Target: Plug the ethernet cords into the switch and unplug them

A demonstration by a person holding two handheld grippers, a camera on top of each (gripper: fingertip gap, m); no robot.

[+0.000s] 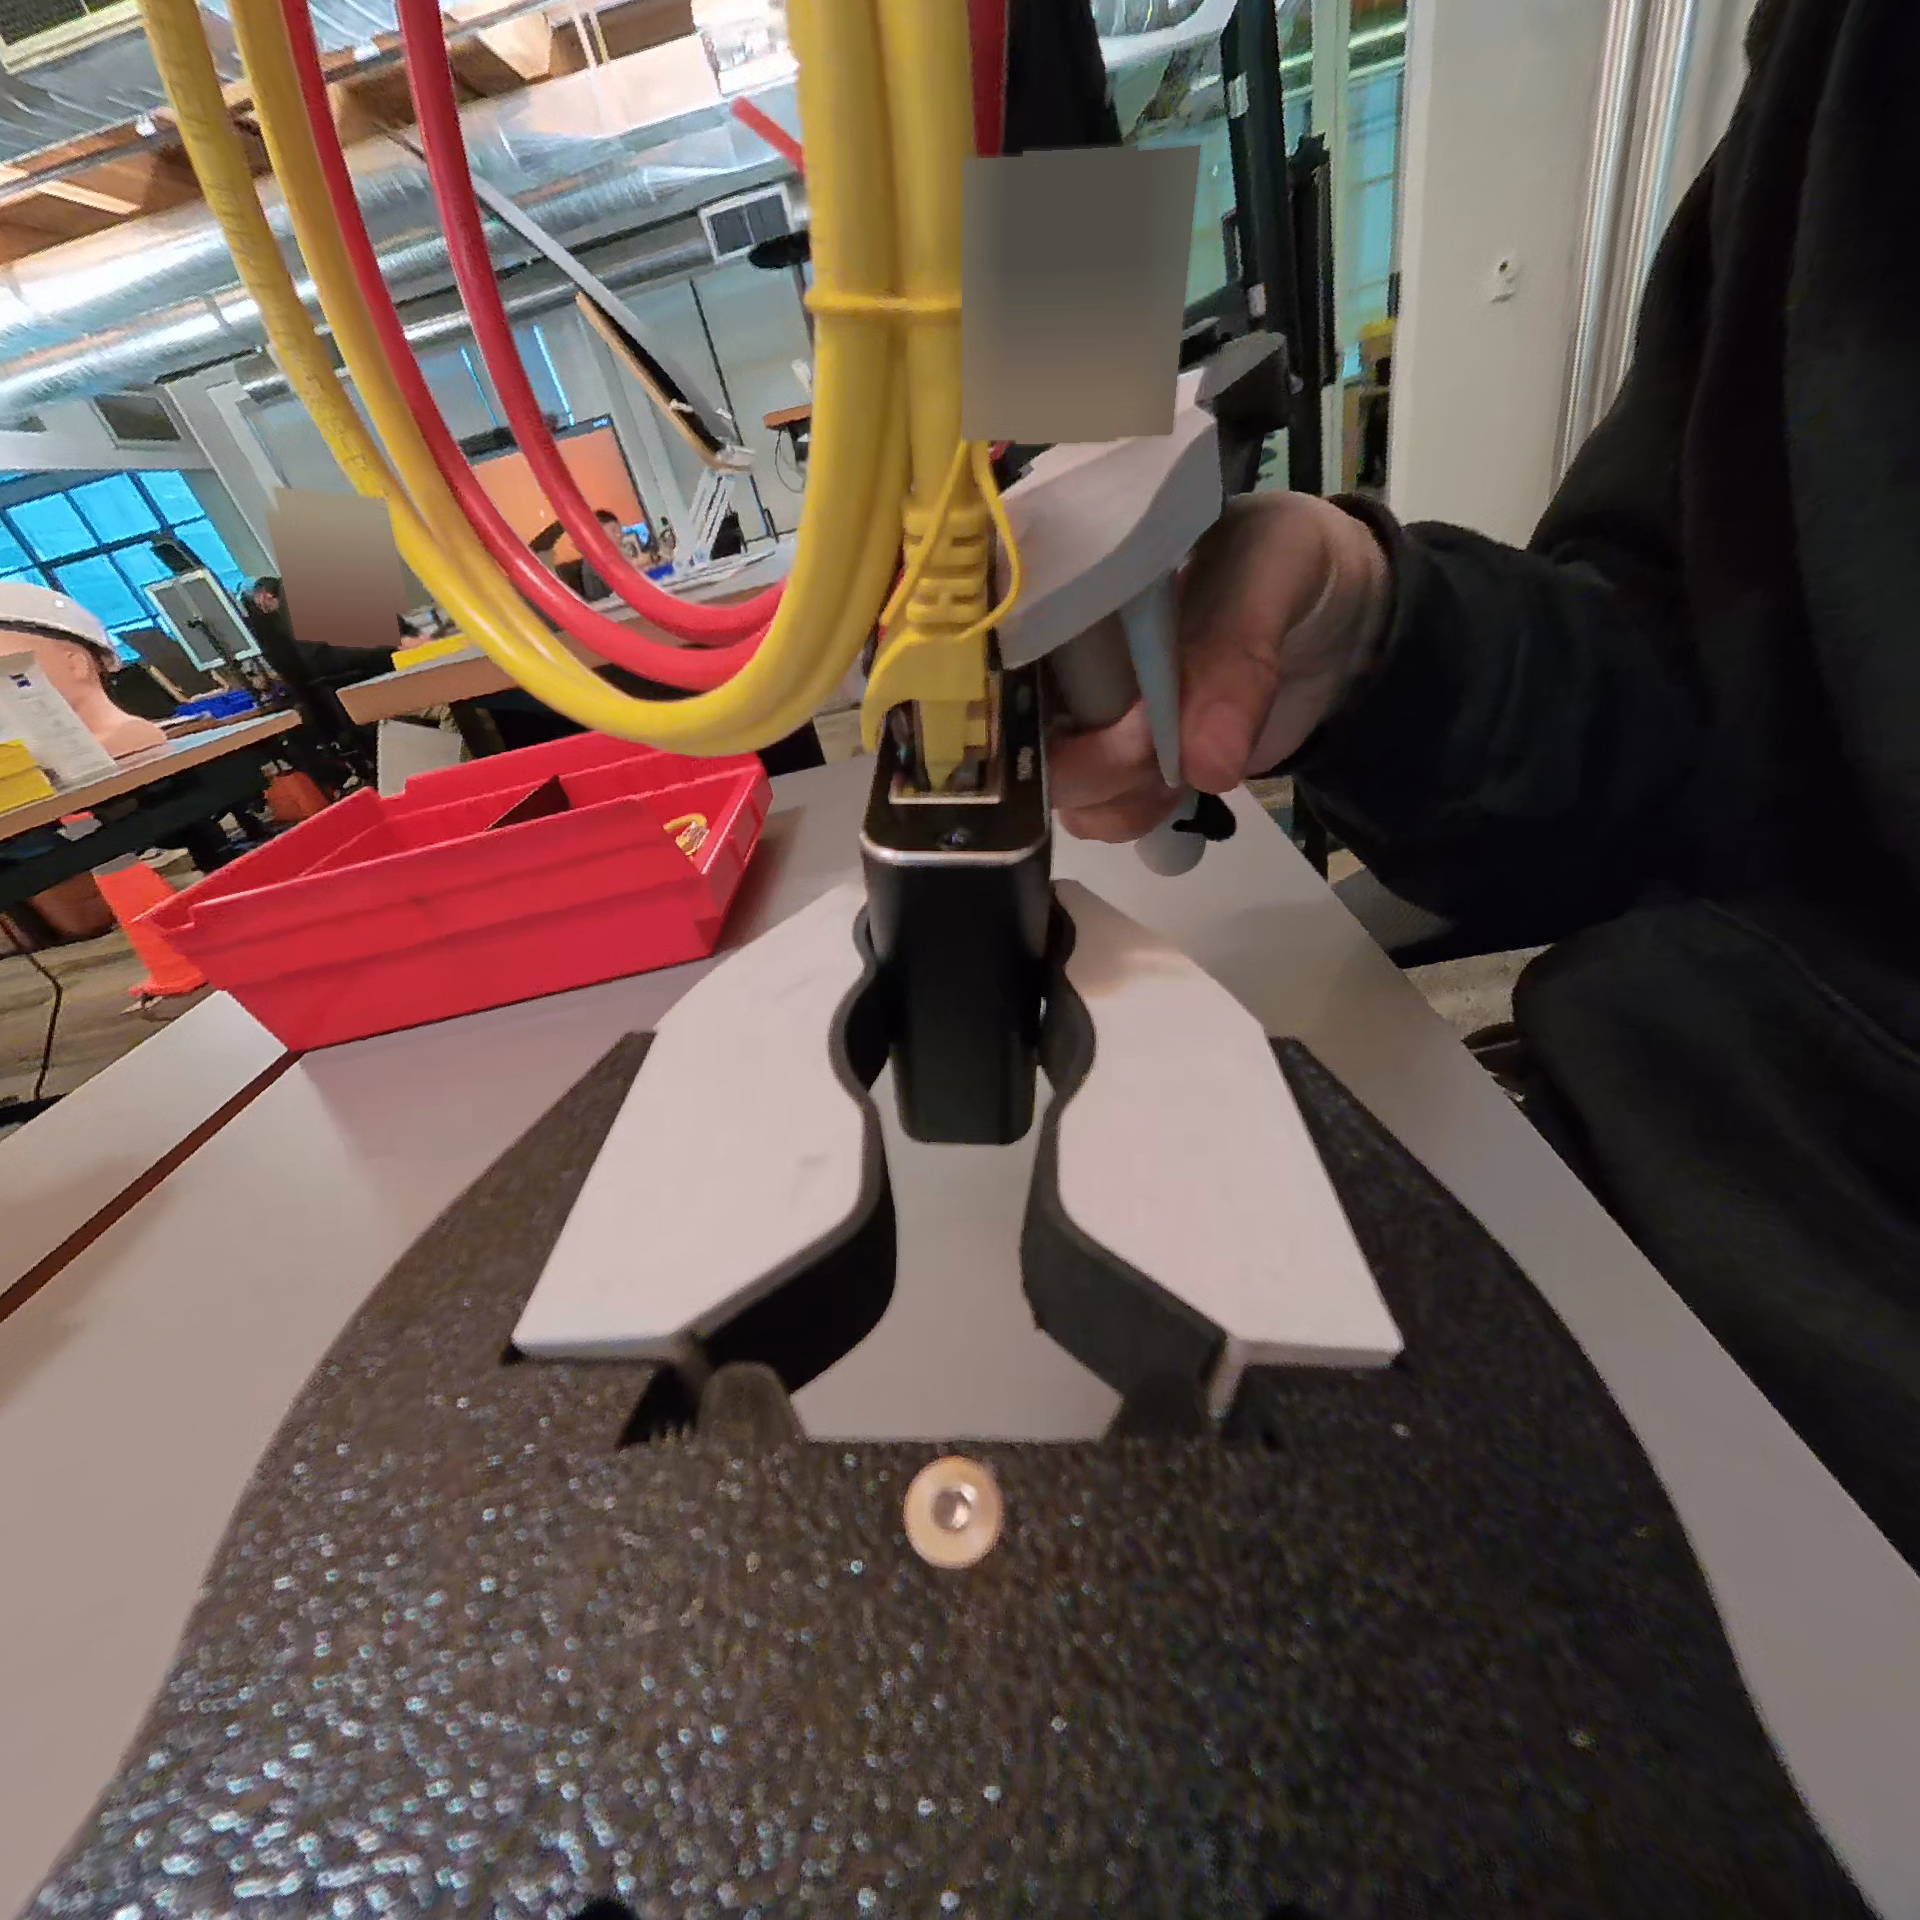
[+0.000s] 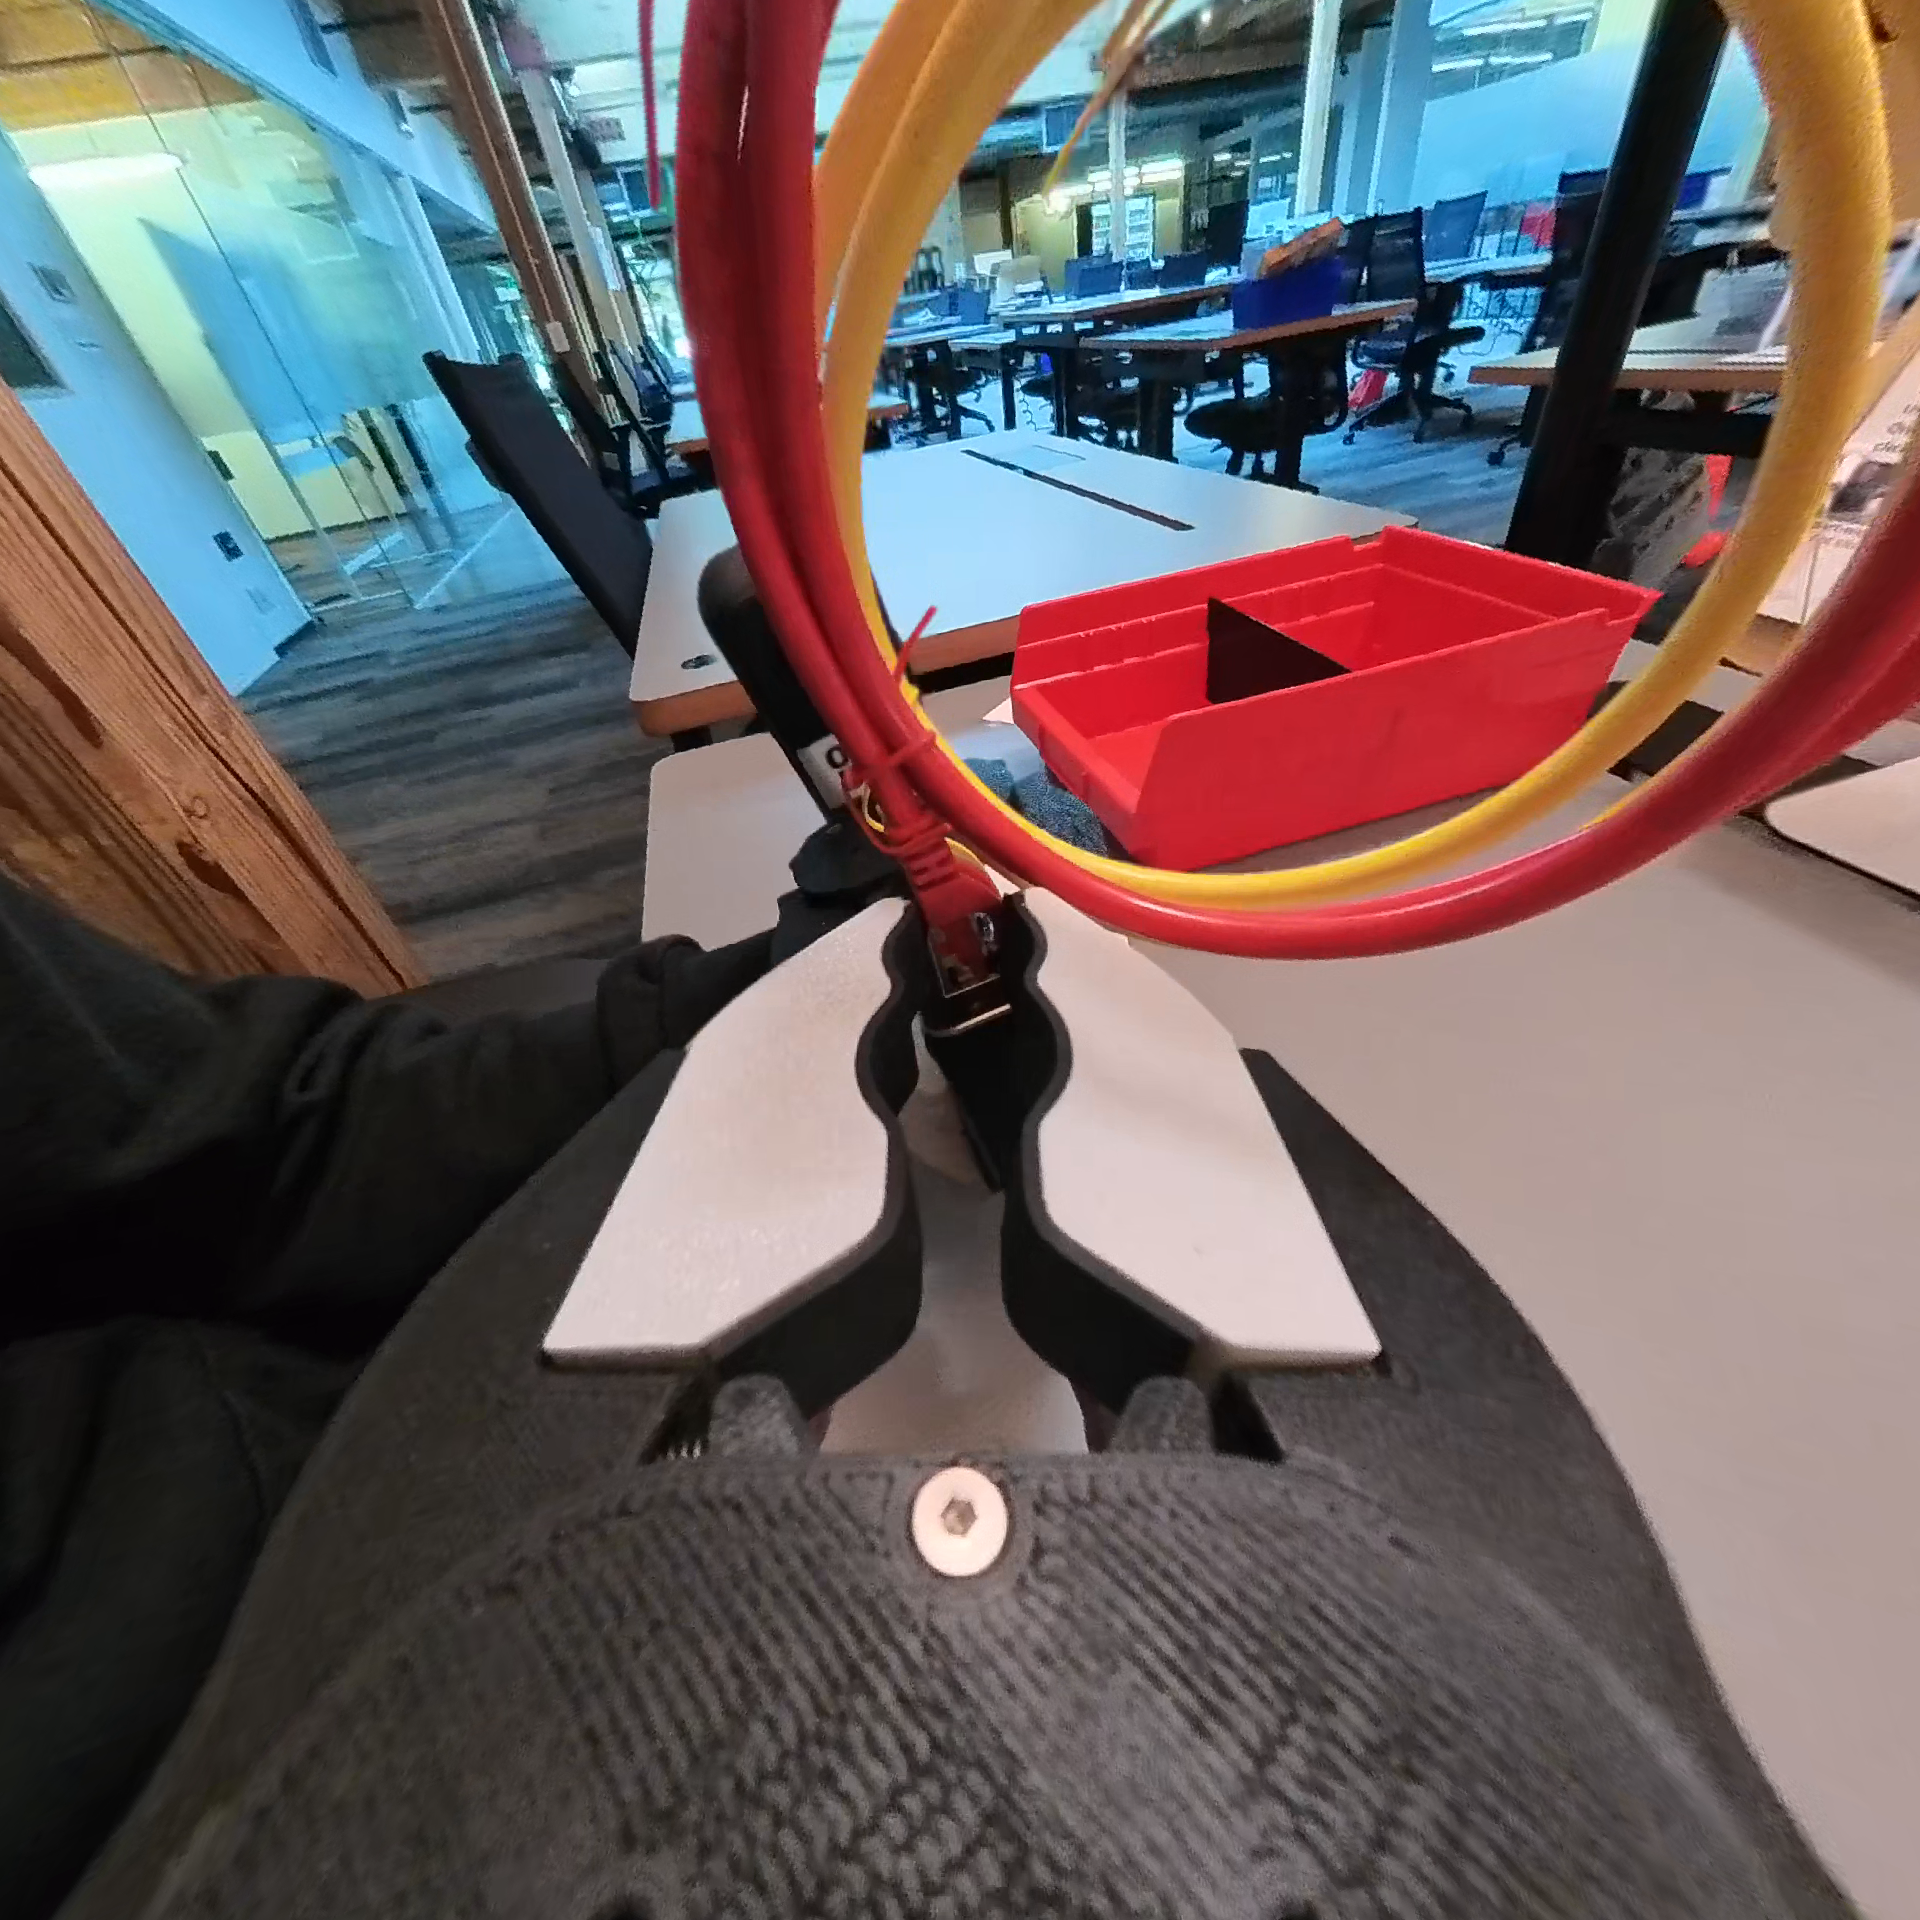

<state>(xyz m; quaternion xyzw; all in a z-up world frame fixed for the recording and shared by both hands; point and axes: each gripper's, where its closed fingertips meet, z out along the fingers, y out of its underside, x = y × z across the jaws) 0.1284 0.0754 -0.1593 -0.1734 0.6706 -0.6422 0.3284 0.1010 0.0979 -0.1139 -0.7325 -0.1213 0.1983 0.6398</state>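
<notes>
Left gripper [image 1: 956,997] pinches the switch [image 1: 956,966], a smooth black box with rounded metal edges, held upright above the pale table [image 1: 416,1143]. A yellow cord [image 1: 940,665], glossy and ribbed at the plug, sits in its top port. Right gripper [image 2: 961,987] is pressed onto the switch's narrow end, where the red cord [image 2: 940,894] plugs in. Cord loops hang overhead. A red plastic bin [image 1: 468,883] stands well apart, with bare table all around.

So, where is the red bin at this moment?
The red bin stands on the table, left of the switch in the left wrist view, behind the hanging cable loops in the right wrist view.
</notes>
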